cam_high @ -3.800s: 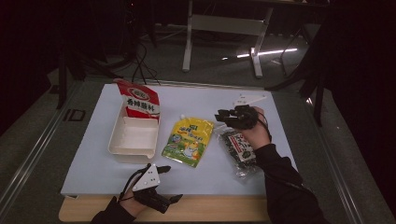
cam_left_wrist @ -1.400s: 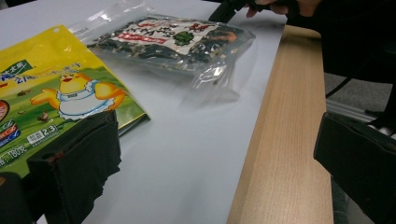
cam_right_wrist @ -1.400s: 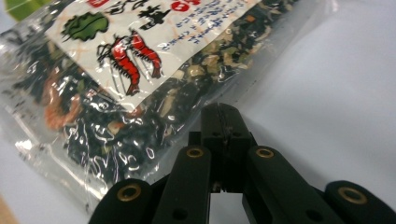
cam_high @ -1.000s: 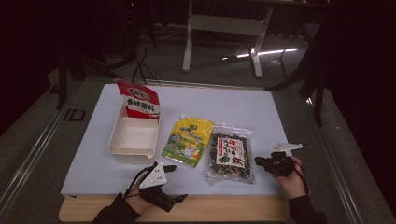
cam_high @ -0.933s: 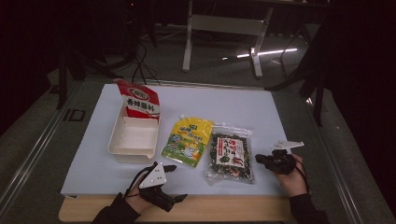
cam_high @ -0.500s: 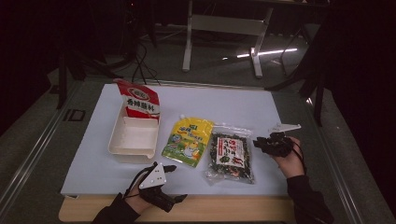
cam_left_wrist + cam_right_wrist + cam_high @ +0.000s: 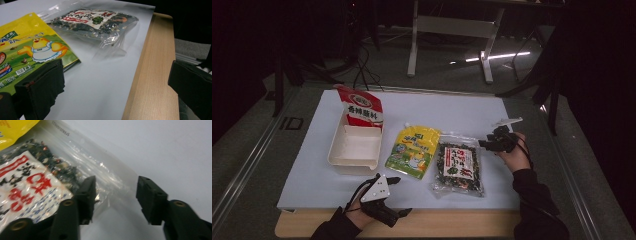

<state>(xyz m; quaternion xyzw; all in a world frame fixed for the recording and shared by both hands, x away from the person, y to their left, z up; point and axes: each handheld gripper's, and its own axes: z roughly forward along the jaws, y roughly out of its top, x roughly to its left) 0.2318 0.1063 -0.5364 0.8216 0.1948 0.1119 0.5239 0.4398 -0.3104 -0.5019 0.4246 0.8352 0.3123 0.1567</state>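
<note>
Beside the right claw [image 7: 486, 143], seaweed bag [image 7: 458, 167] lies lengthwise.

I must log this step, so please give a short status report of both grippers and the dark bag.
Left gripper open, idle at table edge. Right gripper fingers just opening, at clear edge of seaweed bag, not gripping. Bag flat beside yellow pouch. Nothing in the way.
</note>
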